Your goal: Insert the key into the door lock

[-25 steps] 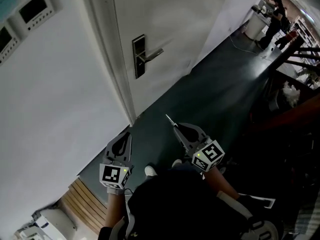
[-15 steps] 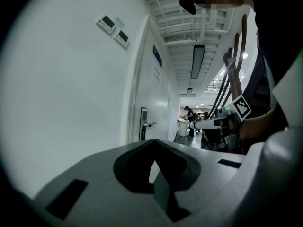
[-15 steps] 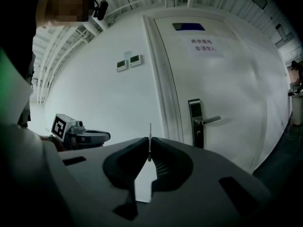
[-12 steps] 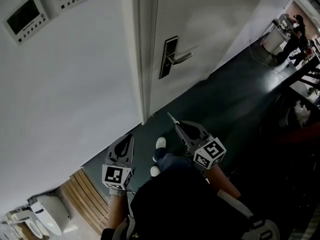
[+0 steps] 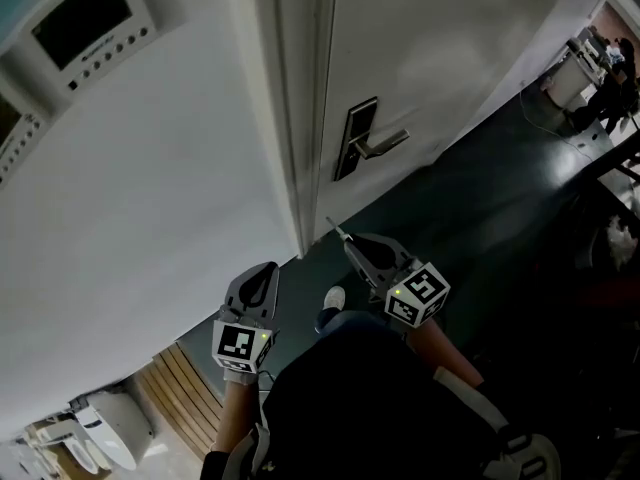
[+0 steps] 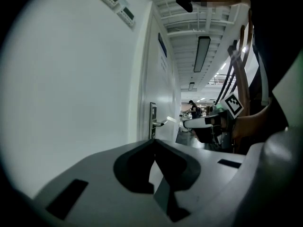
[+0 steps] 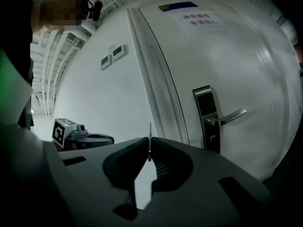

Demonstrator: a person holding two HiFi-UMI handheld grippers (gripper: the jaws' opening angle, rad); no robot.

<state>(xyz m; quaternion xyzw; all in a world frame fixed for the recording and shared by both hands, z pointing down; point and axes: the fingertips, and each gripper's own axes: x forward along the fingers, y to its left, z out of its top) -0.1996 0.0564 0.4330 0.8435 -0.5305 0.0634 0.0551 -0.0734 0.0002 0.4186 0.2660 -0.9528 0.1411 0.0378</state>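
White wall (image 5: 150, 218) fills the head view from 8 to 11 o'clock, with two control panels (image 5: 90, 18) on it at 10 o'clock. White door (image 5: 440, 48) is at 12 to 1, shut in its frame. Dark floor (image 5: 500, 218) runs off to 3 o'clock.

Left gripper (image 5: 268, 268) is low at 7 o'clock. Its jaws are pressed together with nothing between them, and it points at the wall by the door frame. Right gripper (image 5: 352, 246) is at 5 o'clock of frame centre, its jaws clamped flat on the key. It aims up toward the door but stands well apart from it.

Lock plate (image 5: 355, 140) is dark and upright on the door, at 12 o'clock from the right gripper. The lever handle (image 5: 385, 145) sticks out toward 3 o'clock.

The key (image 7: 149, 145) is a thin blade pinched edge-on, tip sticking out past the jaw tips. In the right gripper view the lock plate sits at 3 o'clock of the key tip, so the two are not lined up. The key touches nothing but the jaws.
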